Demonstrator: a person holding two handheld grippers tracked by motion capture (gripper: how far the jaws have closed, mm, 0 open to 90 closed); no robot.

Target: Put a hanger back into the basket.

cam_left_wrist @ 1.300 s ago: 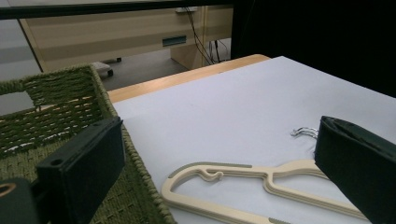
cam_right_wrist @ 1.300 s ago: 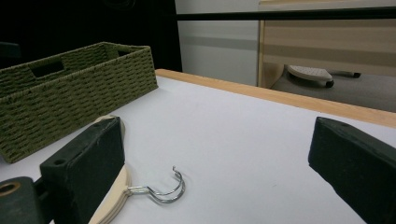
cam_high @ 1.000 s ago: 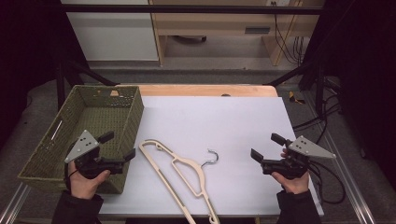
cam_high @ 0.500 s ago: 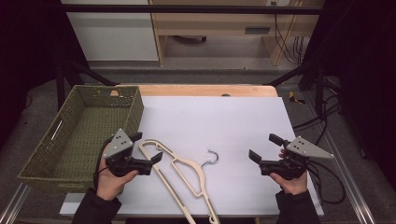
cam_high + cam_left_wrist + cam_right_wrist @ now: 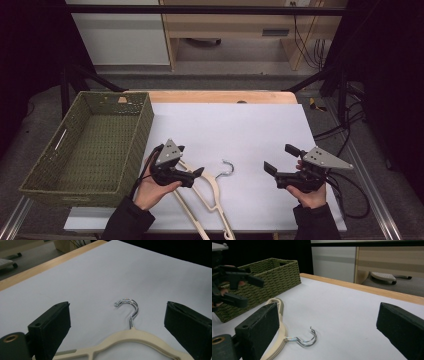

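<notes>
Right, left gripper (image 5: 194, 174) hovers w/ fingers wide over the cream hanger (image 5: 212, 192), just right of the basket (image 5: 85, 150); right gripper (image 5: 270, 169), fingers wide too, sits further right.

One white-covered surface (image 5: 240, 125) carries the lot. On it lies what looks like a stack of cream plastic clothes hangers (image 5: 207, 192); layered edges show in the gripper views, though the exact number cannot be told, and a single chrome wire hook (image 5: 228, 167) is visible. One green woven rectangular basket (image 5: 85, 145) stands there. Two black two-jaw grippers are present: the left gripper (image 5: 192, 176) and the right gripper (image 5: 280, 164).
</notes>
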